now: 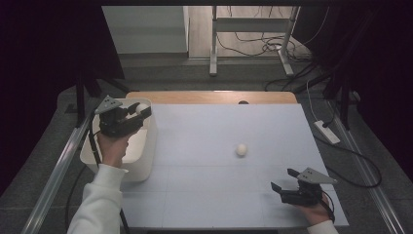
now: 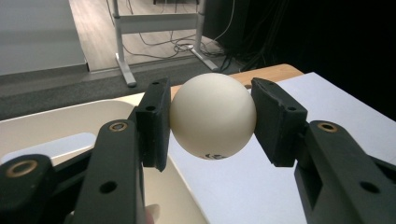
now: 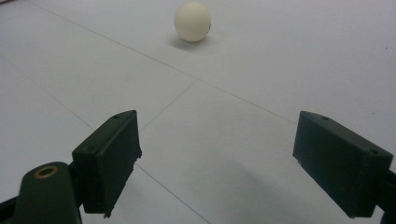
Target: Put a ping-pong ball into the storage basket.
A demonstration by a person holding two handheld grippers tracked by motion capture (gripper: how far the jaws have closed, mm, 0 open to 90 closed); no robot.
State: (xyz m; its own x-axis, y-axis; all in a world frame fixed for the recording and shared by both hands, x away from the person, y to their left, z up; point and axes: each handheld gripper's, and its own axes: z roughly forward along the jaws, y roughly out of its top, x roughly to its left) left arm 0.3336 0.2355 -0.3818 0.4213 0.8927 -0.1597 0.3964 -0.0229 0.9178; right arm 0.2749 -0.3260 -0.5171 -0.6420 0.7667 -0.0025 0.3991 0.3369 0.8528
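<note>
My left gripper (image 1: 141, 111) hangs over the white bin (image 1: 146, 161) at the table's left edge, shut on a cream ping-pong ball (image 2: 213, 115) that sits squarely between its two black pads. In the high view the held ball (image 1: 141, 108) shows at the jaw tips above the bin's far right corner. A second cream ball (image 1: 241, 149) lies loose on the pale blue-grey table top (image 1: 219, 126) near the middle. My right gripper (image 1: 281, 179) rests low at the table's front right, open and with nothing between its pads, pointing toward that loose ball (image 3: 192, 21).
The bin's inside (image 2: 56, 126) looks bare where visible. A strip of wooden table edge (image 1: 209, 96) runs along the far side. Beyond it stand a metal desk frame (image 1: 253, 29) and floor cables (image 1: 272, 46). A power strip (image 1: 327, 131) lies on the floor at right.
</note>
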